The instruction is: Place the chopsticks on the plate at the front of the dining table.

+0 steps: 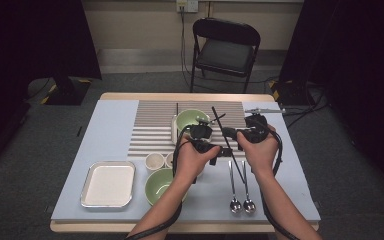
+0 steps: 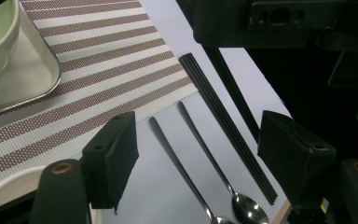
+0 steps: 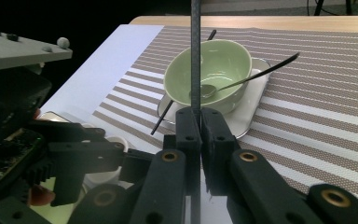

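Note:
My right gripper [image 1: 231, 134] [image 3: 200, 122] is shut on a thin black chopstick [image 1: 219, 120] [image 3: 195, 56], which stands up through its jaws in front of the green bowl [image 3: 209, 70]. The bowl [image 1: 191, 119] sits on a small metal tray [image 3: 249, 114] on the striped mat and holds a spoon [image 3: 242, 79]. My left gripper [image 1: 212, 149] [image 2: 196, 158] is open just left of the right one, with nothing between its pads. On the table beneath it lie two metal spoons [image 1: 240, 192] [image 2: 200, 149] and a black ridged chopstick [image 2: 228, 126].
At the front left stand a metal tray [image 1: 109, 184], a second green bowl [image 1: 159, 186] and two small white cups [image 1: 154, 161]. Another dark stick [image 3: 165, 114] leans by the bowl's tray. A black chair [image 1: 225, 50] stands beyond the table.

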The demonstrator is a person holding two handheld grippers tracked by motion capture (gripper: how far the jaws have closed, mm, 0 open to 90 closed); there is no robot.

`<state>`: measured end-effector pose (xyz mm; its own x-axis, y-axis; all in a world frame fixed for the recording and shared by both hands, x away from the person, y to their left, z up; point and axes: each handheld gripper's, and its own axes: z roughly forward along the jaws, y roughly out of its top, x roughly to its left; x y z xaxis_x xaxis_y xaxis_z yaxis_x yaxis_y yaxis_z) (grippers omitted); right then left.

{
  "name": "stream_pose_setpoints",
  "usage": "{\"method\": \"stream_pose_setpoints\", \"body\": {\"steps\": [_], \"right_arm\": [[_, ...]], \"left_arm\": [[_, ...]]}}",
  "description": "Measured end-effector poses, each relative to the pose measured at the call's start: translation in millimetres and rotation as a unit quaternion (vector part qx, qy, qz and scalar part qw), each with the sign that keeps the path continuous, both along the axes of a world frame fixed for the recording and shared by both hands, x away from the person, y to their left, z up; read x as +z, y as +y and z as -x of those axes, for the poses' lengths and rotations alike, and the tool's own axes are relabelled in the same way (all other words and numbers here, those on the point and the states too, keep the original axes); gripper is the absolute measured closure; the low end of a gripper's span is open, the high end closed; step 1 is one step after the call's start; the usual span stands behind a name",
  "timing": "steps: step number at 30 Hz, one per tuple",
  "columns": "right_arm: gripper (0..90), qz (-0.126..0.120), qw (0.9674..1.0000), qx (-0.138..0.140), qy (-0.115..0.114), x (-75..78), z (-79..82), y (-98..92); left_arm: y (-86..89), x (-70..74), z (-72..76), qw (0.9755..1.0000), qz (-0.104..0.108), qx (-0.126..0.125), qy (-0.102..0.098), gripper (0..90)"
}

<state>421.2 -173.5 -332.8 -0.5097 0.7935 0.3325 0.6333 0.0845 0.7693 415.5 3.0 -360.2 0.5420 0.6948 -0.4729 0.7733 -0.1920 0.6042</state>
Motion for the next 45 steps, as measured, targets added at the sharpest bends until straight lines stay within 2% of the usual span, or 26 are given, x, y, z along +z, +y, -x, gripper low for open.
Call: {"method": "stream_pose_setpoints", "body": {"steps": [6, 11, 14, 27, 37, 45], "right_arm": [[86.7, -0.001, 1.0000, 0.003, 0.002, -0.5, -0.7, 3.9], [86.7, -0.004, 1.0000, 0.004, 0.001, 0.5, -0.7, 4.1], [86.7, -0.006, 1.0000, 0.003, 0.002, 1.8, -0.5, 3.3], [86.7, -0.020, 0.9998, 0.003, 0.002, 2.1, -1.1, 4.6], [86.7, -0.024, 0.9997, 0.001, 0.003, 1.9, -0.9, 4.2], [86.6, -0.029, 0.9996, 0.002, 0.007, 2.8, -1.0, 3.9]], "left_arm": [[-5.3, -2.4, 0.8, 0.9999, 0.013, 0.000, 0.003, 32.8], [-6.2, -2.5, 0.6, 0.9998, 0.019, -0.007, 0.007, 42.5], [-5.7, -1.9, 0.6, 0.9998, 0.019, -0.004, 0.002, 44.4], [-6.2, -4.4, -1.2, 0.9995, 0.032, 0.002, 0.006, 54.6], [-3.4, -5.8, -2.1, 0.9994, 0.033, 0.003, 0.010, 64.6], [-3.0, -4.7, -2.6, 0.9994, 0.033, 0.007, 0.010, 68.0]]}}
